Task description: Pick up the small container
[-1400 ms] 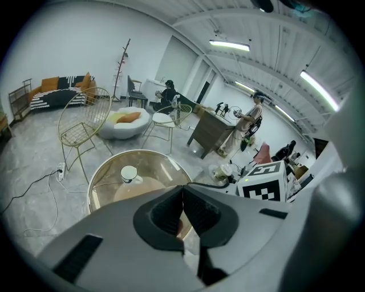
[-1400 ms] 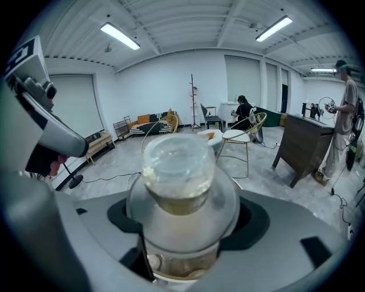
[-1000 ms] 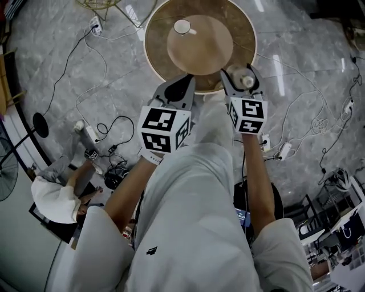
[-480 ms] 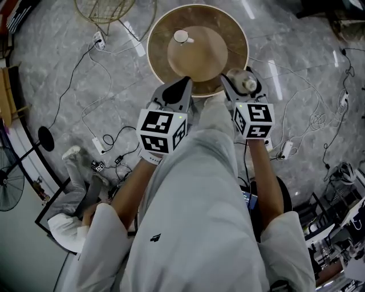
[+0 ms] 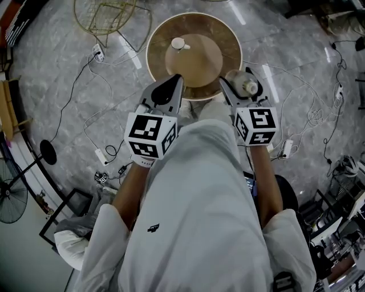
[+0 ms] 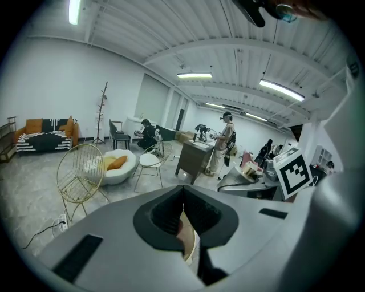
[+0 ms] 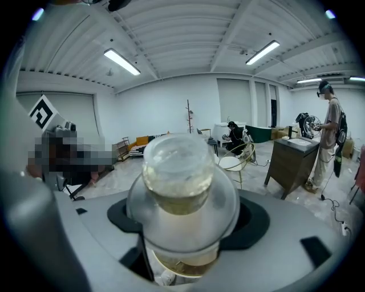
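The small container point(image 5: 246, 84) is a clear glass jar with a rounded lid. My right gripper point(image 5: 244, 86) is shut on it and holds it up just off the right rim of the round wooden table point(image 5: 157, 40). In the right gripper view the container point(image 7: 179, 188) fills the middle, clamped between the dark pads of the right gripper point(image 7: 182, 225). My left gripper point(image 5: 169, 90) hovers at the table's near edge, shut, with nothing in it; in the left gripper view its jaws point(image 6: 182, 212) meet in a line. A small white cup point(image 5: 178, 43) stands on the table's raised centre.
A gold wire chair point(image 5: 108, 14) stands beyond the table at the upper left. Cables and power strips point(image 5: 101, 155) trail over the marble floor on both sides. A standing fan point(image 5: 11, 194) and a crouching person point(image 5: 71, 245) are at the left.
The view has pulled back, so the table looks smaller and farther. Both grippers have shifted slightly toward me, the container still held. The crouching person moved down to the lower left.
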`<state>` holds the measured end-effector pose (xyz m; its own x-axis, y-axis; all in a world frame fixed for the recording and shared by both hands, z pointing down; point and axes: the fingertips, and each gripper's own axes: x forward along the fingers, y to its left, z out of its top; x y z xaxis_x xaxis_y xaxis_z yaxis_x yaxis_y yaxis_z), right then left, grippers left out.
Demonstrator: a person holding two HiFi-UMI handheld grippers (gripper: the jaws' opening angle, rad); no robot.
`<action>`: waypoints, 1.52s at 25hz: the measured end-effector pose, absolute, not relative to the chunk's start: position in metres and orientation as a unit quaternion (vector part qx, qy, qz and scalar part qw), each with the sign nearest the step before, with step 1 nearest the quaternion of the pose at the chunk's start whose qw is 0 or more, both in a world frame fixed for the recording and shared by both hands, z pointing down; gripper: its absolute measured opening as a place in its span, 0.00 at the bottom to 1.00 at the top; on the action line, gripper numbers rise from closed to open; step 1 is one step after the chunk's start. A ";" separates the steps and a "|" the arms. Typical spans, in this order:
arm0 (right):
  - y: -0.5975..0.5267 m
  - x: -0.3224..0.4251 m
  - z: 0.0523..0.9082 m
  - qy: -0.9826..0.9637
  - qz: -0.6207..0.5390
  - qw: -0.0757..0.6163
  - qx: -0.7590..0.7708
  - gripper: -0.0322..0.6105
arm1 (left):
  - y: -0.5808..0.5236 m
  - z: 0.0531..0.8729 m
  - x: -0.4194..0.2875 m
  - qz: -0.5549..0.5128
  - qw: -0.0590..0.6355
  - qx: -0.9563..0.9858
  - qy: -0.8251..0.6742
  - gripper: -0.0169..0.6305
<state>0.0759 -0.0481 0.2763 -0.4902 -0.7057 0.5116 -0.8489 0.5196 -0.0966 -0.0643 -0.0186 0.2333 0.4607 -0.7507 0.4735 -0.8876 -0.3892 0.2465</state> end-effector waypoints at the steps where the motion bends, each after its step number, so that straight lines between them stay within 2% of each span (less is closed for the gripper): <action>1: -0.046 0.076 0.270 -0.845 0.169 0.207 0.463 0.59 | -0.018 0.231 -0.065 0.142 0.236 0.823 -0.497 0.06; 23: -0.018 0.080 0.188 -0.839 0.141 0.175 0.495 0.59 | -0.008 0.183 -0.069 0.115 0.190 0.854 -0.471 0.06; 38: 0.006 0.076 0.189 -0.846 0.143 0.168 0.486 0.59 | 0.013 0.183 -0.060 0.111 0.203 0.855 -0.464 0.06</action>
<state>0.0755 0.0058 0.1893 -0.4709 -0.7744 0.4225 -0.8703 0.4861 -0.0791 -0.0596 0.0126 0.1828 0.5451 -0.7488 0.3771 -0.8384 -0.4874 0.2440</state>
